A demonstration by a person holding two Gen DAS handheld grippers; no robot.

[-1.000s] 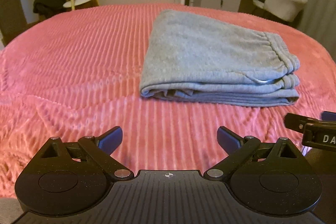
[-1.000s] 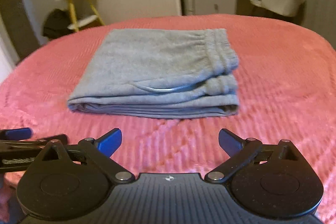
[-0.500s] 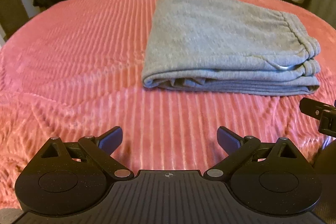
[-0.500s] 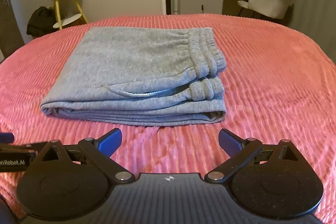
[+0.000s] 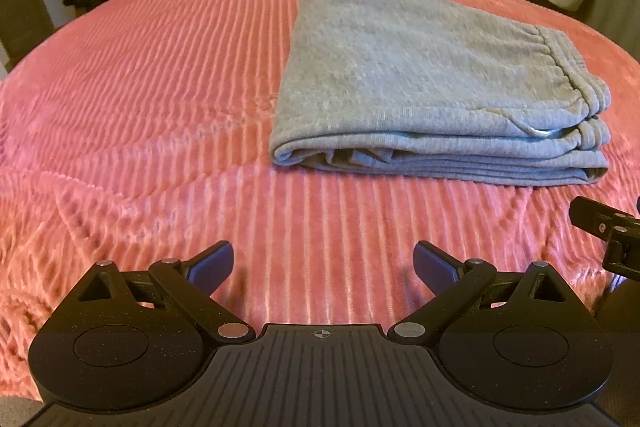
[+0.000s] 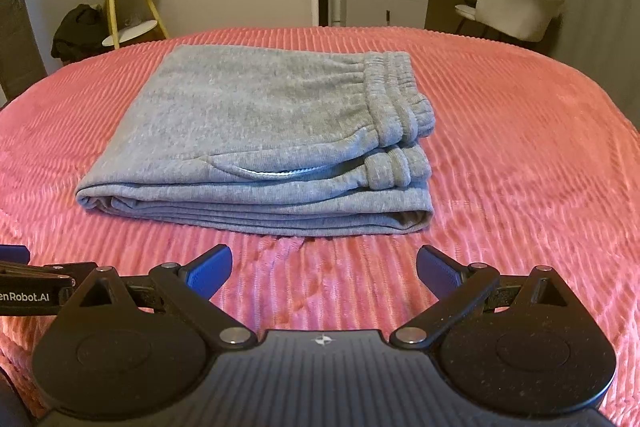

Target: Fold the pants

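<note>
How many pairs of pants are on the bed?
1. The grey pants lie folded in a stack on the pink bedspread, ahead of both open grippers. Nothing else lies on the visible bed; its edges fall outside the views.
</note>
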